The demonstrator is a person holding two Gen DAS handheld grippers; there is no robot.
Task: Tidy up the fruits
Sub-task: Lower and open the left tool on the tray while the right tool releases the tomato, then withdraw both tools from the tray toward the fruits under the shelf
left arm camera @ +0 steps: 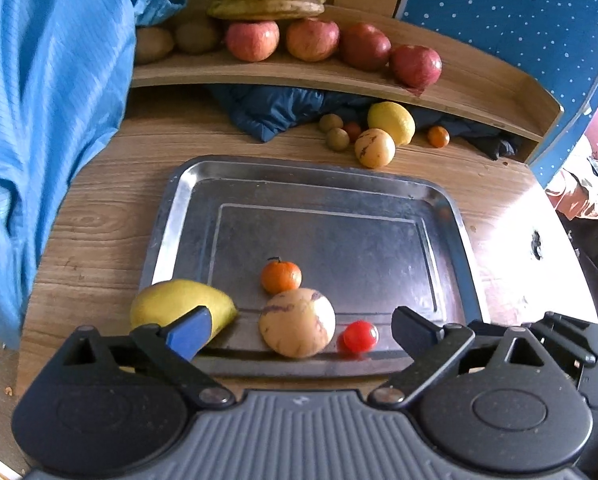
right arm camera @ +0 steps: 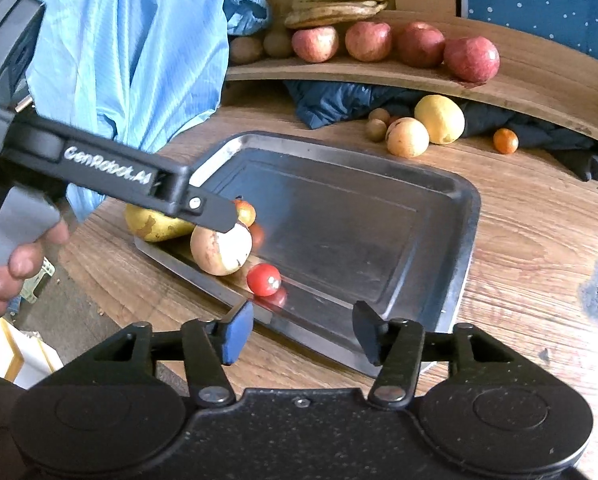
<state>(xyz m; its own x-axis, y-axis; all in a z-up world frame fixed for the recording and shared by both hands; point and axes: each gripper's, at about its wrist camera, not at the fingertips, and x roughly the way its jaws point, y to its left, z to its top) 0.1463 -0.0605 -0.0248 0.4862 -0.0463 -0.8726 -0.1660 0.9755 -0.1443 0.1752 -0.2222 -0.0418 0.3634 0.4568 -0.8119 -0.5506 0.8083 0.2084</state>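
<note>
A rectangular steel tray (left arm camera: pixel 187 208) sits on the wooden table (left arm camera: pixel 99 220); a small orange tangerine (left arm camera: pixel 281 277), striped cream melon (left arm camera: pixel 297 323) and red cherry tomato (left arm camera: pixel 361 336) lie at its near edge.

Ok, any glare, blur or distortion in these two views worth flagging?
Left wrist view: blown-out daylight at the table's right edge; shelf bowed by fisheye. Right wrist view: metal tray reflects the cherry tomato; the orange behind the other tongs looks smeared.

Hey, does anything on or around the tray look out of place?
Yes: the yellow mango lies askew across the tray's near-left rim, half on the table, while the other fruits sit inside.
</note>
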